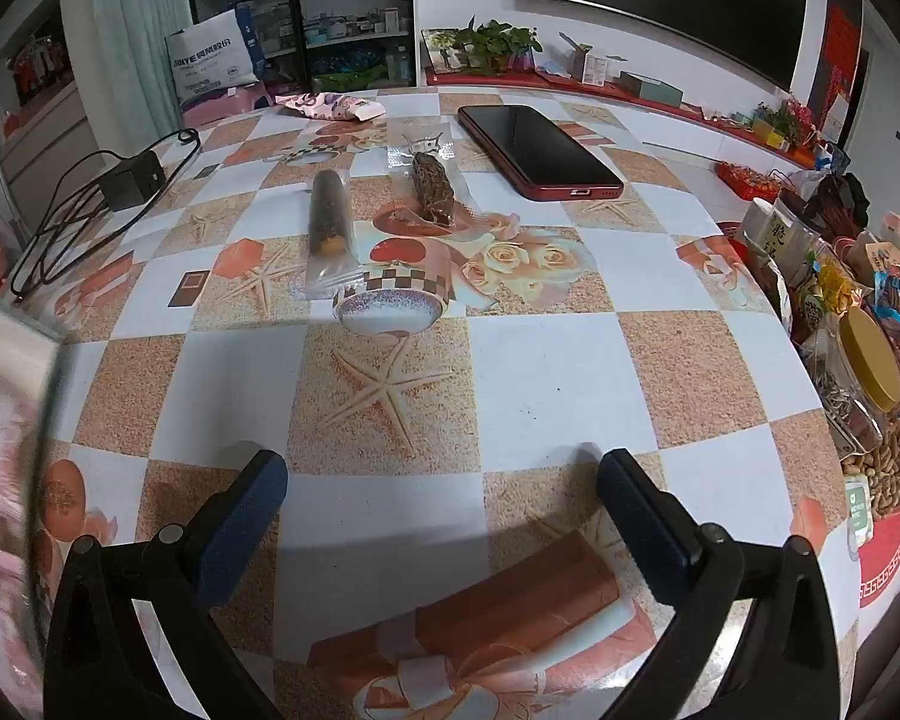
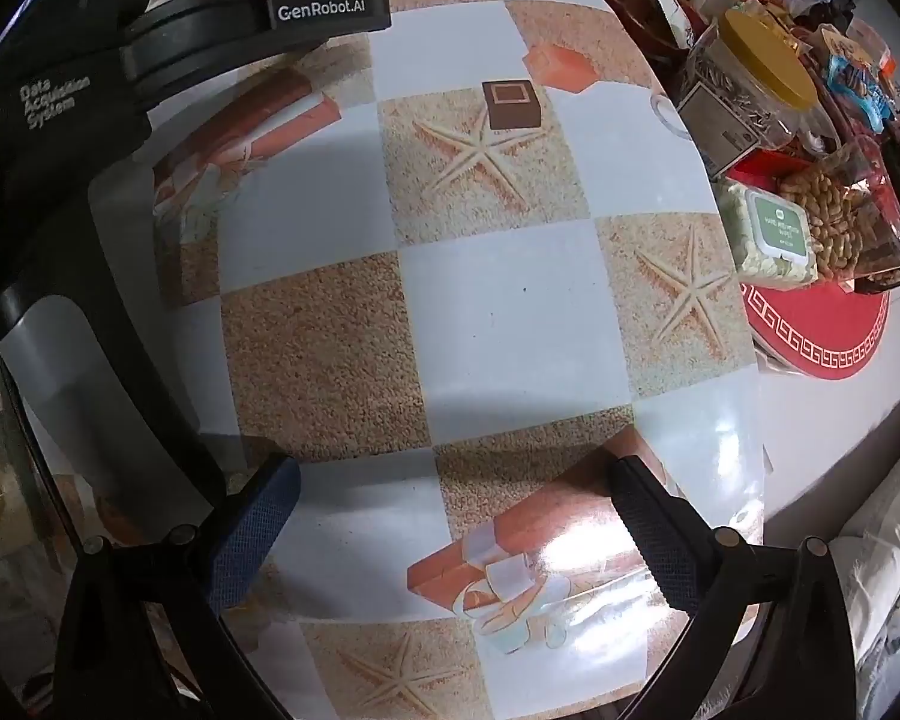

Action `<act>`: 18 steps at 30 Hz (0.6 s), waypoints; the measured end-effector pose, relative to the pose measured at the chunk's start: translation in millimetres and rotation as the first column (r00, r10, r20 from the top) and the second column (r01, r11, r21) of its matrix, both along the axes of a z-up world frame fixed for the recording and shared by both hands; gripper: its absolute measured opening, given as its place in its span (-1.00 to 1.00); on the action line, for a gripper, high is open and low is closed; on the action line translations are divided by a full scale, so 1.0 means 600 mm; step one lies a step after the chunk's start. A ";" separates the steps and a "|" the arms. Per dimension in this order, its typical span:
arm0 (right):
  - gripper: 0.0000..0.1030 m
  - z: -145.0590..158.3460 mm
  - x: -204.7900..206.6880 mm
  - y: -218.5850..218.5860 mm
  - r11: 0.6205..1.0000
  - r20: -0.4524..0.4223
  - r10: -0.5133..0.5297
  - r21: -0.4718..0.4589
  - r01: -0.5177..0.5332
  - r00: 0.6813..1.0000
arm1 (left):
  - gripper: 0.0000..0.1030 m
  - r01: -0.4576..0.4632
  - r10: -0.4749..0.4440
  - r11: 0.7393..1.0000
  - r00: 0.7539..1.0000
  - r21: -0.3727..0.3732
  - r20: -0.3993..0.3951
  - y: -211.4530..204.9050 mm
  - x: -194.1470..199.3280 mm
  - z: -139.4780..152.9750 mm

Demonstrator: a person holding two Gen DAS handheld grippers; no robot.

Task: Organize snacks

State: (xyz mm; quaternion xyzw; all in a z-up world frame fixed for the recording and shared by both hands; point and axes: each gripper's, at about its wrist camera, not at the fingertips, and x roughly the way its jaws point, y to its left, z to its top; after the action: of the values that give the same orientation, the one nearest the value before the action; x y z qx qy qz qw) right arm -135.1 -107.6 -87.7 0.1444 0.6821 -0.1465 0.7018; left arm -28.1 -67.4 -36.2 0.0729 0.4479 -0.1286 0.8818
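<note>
In the left wrist view two wrapped snacks lie on the patterned table: a dark stick in a clear wrapper (image 1: 329, 225) left of centre and a brown bar in a clear wrapper (image 1: 433, 187) beside it. A pink snack packet (image 1: 330, 105) lies at the far edge. My left gripper (image 1: 444, 480) is open and empty, well short of them. My right gripper (image 2: 456, 489) is open and empty over bare tablecloth. The left gripper's body (image 2: 150, 60) shows at the upper left of the right wrist view.
A red phone (image 1: 537, 150) lies far right of the snacks. A black charger with cable (image 1: 132, 180) sits at the left. A red tray (image 2: 822, 324) off the table's right edge holds jars, peanuts and snack packets (image 1: 870, 372). A blurred pink object (image 1: 6, 450) fills the left edge.
</note>
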 end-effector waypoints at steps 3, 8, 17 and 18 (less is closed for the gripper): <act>1.00 0.000 0.002 0.003 1.000 -0.009 0.001 0.003 -0.001 1.000 | 1.00 0.000 0.000 1.000 1.000 -0.001 0.001 -0.001 0.000 0.000; 1.00 -0.001 0.007 0.010 1.000 -0.024 0.002 0.008 -0.002 1.000 | 1.00 0.000 0.000 1.000 1.000 -0.001 0.001 -0.002 0.001 -0.001; 1.00 -0.013 -0.015 -0.021 1.000 -0.004 -0.003 0.007 0.003 1.000 | 1.00 0.000 0.000 1.000 1.000 -0.002 0.002 -0.003 0.004 -0.002; 1.00 -0.013 -0.015 -0.020 1.000 -0.005 -0.003 0.008 0.003 1.000 | 1.00 0.000 0.000 1.000 1.000 -0.002 0.002 -0.003 0.004 -0.002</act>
State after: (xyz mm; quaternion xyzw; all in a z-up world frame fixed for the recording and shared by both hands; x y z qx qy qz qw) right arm -143.9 -119.5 -95.4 0.1478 0.6841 -0.1451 0.6994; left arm -25.7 -69.3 -37.2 0.0721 0.4468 -0.1288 0.8824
